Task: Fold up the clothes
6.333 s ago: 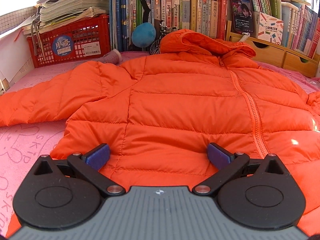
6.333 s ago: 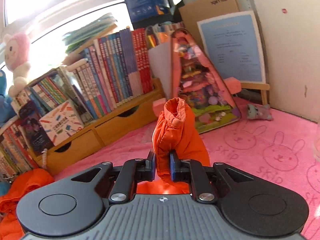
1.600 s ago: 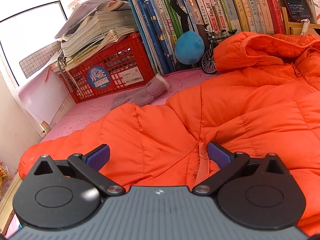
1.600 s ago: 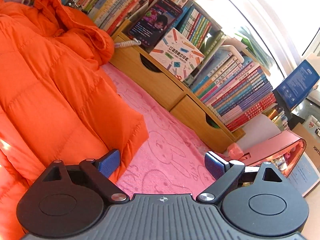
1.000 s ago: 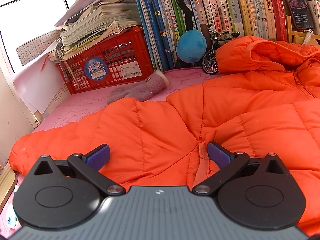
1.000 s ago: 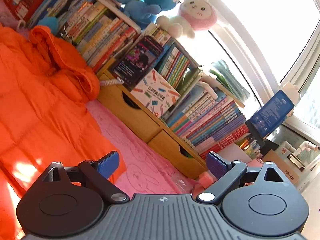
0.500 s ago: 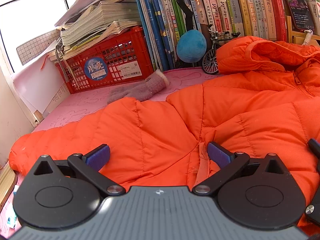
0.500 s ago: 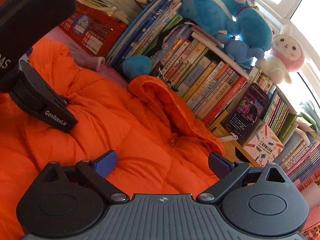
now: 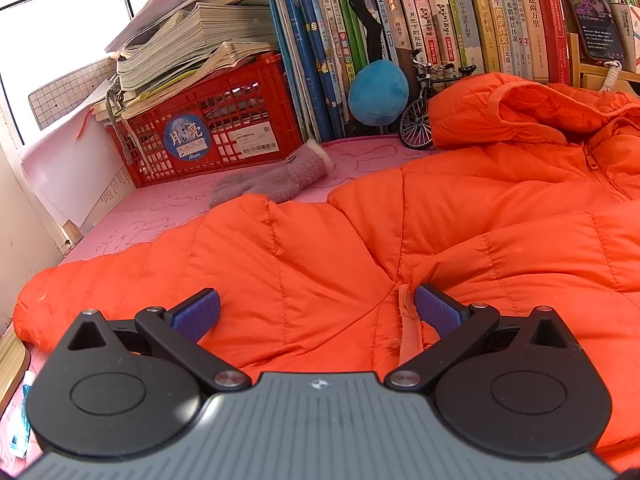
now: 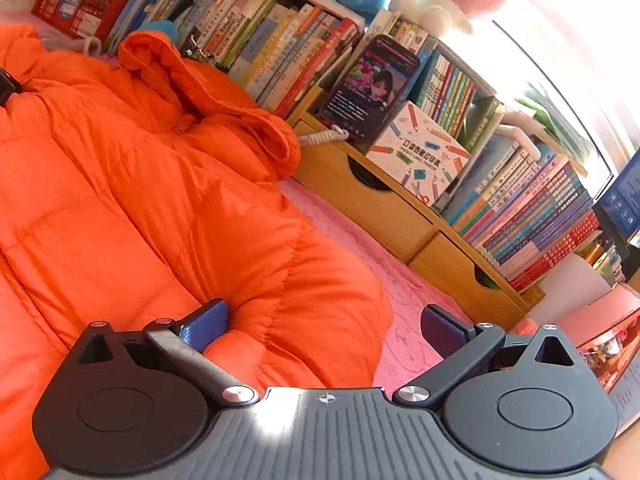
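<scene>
On pink mat (image 9: 168,208): orange puffer jacket (image 9: 460,232) spread flat, zipped.

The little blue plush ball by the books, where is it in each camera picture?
Left wrist view: the round blue plush ball sits upper middle, against the upright books, just left of the small black toy bicycle.
Right wrist view: only a sliver of it peeks out top left, behind the hood of the orange puffer jacket.
Shared landmark: the jacket's orange hood, which lies right beside the ball in both.
</scene>
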Demonstrator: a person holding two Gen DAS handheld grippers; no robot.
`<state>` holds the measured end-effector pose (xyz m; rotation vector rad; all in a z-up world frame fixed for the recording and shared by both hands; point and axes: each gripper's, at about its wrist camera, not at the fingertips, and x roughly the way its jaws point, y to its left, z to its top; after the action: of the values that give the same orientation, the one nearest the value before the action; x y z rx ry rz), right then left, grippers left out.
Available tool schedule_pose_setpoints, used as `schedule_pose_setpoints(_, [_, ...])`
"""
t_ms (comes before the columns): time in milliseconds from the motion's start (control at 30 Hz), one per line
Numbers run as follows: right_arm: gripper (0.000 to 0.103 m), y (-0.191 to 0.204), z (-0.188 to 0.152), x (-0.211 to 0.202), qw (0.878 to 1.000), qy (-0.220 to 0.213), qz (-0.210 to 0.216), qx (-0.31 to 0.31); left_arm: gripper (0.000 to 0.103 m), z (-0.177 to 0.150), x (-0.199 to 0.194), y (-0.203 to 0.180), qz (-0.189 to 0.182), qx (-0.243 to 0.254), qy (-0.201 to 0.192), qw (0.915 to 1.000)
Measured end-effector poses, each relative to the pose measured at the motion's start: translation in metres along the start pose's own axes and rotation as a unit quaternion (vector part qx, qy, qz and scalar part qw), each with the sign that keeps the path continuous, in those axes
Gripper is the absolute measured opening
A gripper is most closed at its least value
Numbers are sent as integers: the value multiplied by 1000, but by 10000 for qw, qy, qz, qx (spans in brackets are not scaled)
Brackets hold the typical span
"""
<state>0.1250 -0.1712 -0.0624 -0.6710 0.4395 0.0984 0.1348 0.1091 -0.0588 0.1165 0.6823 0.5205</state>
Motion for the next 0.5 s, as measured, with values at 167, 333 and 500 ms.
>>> schedule_pose_setpoints(167, [102, -21, -22, -2, 9992, 236, -310, -2, 103, 0, 0, 1, -18, -10, 2, 10000])
schedule_pose_setpoints(333, [102, -44, -39, -5, 9953, 700, -661, -44, 103, 1, 0, 1, -28, -29, 9, 10000])
schedule_pose_setpoints(500, [102, -64, -47, -16, 9889, 890, -1183, -83, 103, 1, 1, 2, -44, -58, 19, 10000])
